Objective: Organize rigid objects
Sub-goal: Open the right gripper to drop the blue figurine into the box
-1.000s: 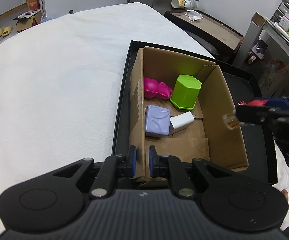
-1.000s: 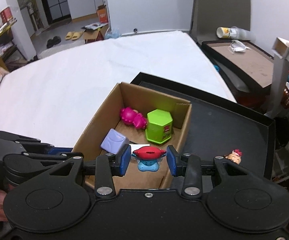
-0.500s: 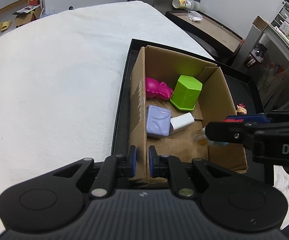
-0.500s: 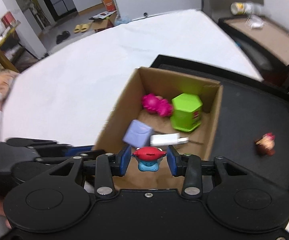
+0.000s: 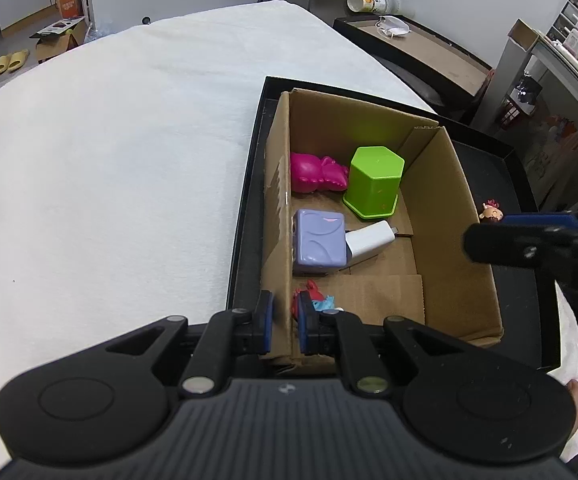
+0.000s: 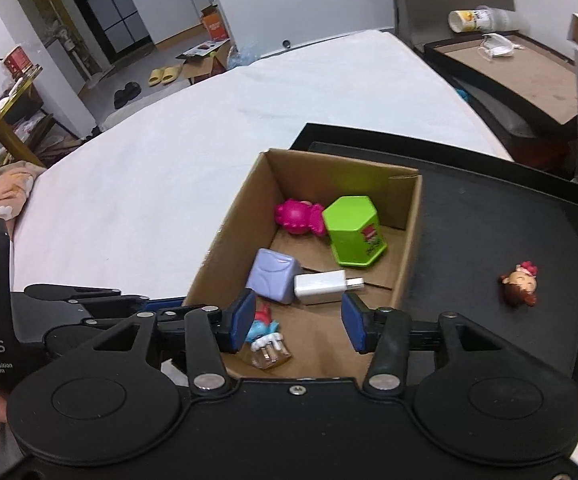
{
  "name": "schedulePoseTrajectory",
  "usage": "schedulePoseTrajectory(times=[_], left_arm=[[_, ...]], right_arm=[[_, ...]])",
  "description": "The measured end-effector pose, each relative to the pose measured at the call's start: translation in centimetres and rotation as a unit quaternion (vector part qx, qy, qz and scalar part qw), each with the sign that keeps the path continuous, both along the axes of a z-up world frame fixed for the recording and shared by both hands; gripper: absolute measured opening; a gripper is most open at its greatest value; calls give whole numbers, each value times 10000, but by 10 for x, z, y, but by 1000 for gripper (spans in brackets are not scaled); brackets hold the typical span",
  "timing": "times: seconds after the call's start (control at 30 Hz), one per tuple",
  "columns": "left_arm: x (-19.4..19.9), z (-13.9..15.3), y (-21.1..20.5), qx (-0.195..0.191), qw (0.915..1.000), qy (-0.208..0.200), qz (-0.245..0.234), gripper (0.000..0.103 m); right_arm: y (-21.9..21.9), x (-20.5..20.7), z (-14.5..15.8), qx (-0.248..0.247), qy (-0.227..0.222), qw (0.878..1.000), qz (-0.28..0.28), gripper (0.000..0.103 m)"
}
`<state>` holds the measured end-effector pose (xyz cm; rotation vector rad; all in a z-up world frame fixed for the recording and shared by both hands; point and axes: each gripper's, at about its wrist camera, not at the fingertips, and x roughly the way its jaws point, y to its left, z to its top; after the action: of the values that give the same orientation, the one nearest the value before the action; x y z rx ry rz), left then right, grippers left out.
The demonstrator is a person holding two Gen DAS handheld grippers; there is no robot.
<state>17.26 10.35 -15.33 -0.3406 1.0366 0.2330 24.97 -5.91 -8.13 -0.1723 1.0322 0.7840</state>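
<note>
An open cardboard box [image 5: 441,208] stands in a black tray [image 6: 489,208]. My left gripper [image 5: 285,320] is shut on the box's near left wall. Inside lie a pink toy [image 6: 297,216], an upturned green hexagonal container [image 6: 353,236], a purple block [image 6: 271,276] and a white charger [image 6: 321,288]. My right gripper [image 6: 297,320] hangs over the box's near end with its jaws opening. The red and blue figure [image 6: 267,336] lies on the box floor below its left pad, free of both pads. The figure [image 5: 313,300] also shows beside my left gripper.
A small doll figure [image 6: 519,284] lies on the tray, right of the box. The tray sits on a white cloth-covered table [image 5: 109,160]. Behind, to the right, another black tray [image 6: 509,68] holds a face mask and a tipped cup.
The right gripper swung left over the box and opened. The red and blue figure left its pads and now lies on the box floor. The left gripper kept its hold on the wall.
</note>
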Motion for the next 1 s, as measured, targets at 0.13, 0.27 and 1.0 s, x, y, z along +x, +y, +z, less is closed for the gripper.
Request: schedulePoseTrajectory(times=[0.13, 0.27, 1.0], left_arm=[[2, 0, -2, 55, 10000, 47, 18, 11], [3, 1, -3, 113, 9999, 31, 32, 11], [16, -1, -16, 504, 9979, 393, 108, 11]], right_arm=[[-16, 6, 2, 50, -84, 9998, -179, 52], [-32, 16, 2, 69, -73, 9992, -384, 54], [-92, 54, -26, 86, 38, 9965, -836, 59]])
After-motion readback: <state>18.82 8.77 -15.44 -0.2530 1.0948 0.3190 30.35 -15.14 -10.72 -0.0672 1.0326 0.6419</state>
